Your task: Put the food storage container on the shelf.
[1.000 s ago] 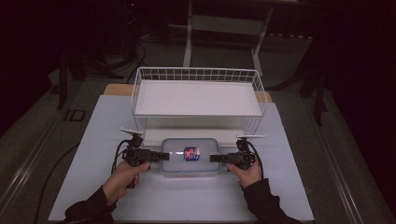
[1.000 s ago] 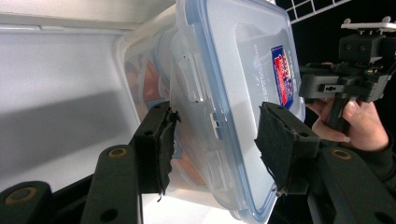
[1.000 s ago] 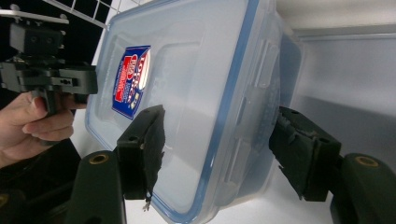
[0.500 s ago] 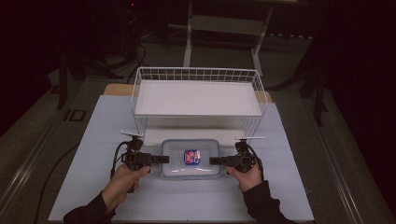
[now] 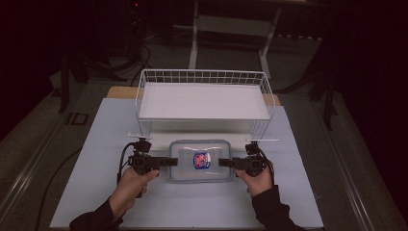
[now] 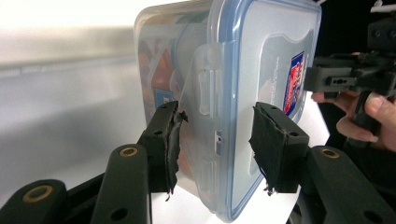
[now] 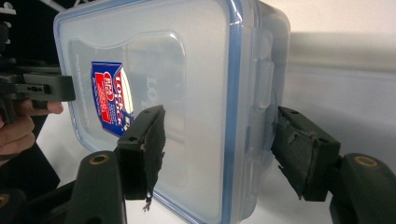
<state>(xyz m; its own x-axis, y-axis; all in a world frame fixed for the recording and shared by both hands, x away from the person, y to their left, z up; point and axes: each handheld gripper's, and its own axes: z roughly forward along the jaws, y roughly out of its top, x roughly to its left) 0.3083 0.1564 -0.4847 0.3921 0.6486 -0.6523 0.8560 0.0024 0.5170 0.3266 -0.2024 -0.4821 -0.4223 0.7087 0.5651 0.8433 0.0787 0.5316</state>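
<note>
left tool point(image 5: 169, 162) and right tool point(image 5: 223, 162) clamp container point(image 5: 201, 160) ends; wire rack point(image 5: 204, 98) just behind.

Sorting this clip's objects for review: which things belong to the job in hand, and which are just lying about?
In the job:
- food box, clear with a blue-rimmed lid, gripped at both ends
- left gripper, shut on the box's side
- right gripper, jaws around the other end

Just there:
- wire rack, behind the box
- white mat under everything
</note>
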